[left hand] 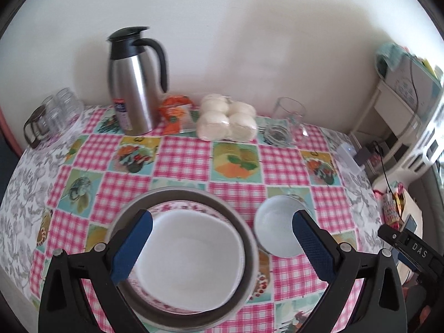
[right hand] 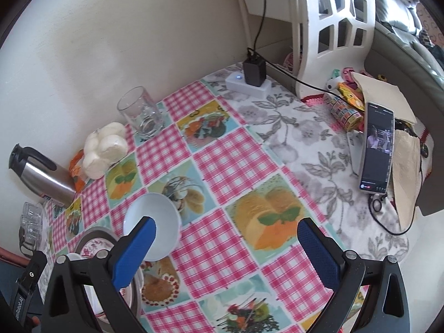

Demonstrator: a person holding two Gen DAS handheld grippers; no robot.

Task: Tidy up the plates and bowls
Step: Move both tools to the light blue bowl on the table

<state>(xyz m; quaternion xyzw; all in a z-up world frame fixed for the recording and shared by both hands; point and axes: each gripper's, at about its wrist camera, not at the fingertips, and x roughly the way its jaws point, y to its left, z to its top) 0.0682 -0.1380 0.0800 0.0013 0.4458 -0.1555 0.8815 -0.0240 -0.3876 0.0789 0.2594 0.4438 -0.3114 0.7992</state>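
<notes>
Plates and bowls are mostly gathered: a white plate [left hand: 188,252] lies on a floral-rimmed plate [left hand: 180,208], and both sit inside a wide metal bowl [left hand: 247,238] at the near edge of the bench [left hand: 183,158]. A small white bowl [left hand: 274,222] stands alone just to the right of that stack, apparently not touching it. Judging from this, the stacking is largely done and the small bowl is what remains to be nested on top.

The left gripper [left hand: 222,247] hovers over the stack with its jaws spread wide and nothing between them; its left finger hangs over the metal bowl, its right finger over the near rim of the small bowl, and contact cannot be confirmed. The right gripper [right hand: 226,252] also has jaws wide apart and empty, above bare checked cloth, with the small white bowl [right hand: 155,222] beside its left finger.

Farther out, along the far wall, stand a steel thermos jug [left hand: 133,83], an orange packet [left hand: 174,111], a pack of white buns [left hand: 226,119] and a drinking glass [left hand: 283,122]. Upturned glasses [left hand: 52,113] sit at the far left. To the right, a phone [right hand: 377,147] leans upright and a charger [right hand: 254,73] sits in a power strip.
</notes>
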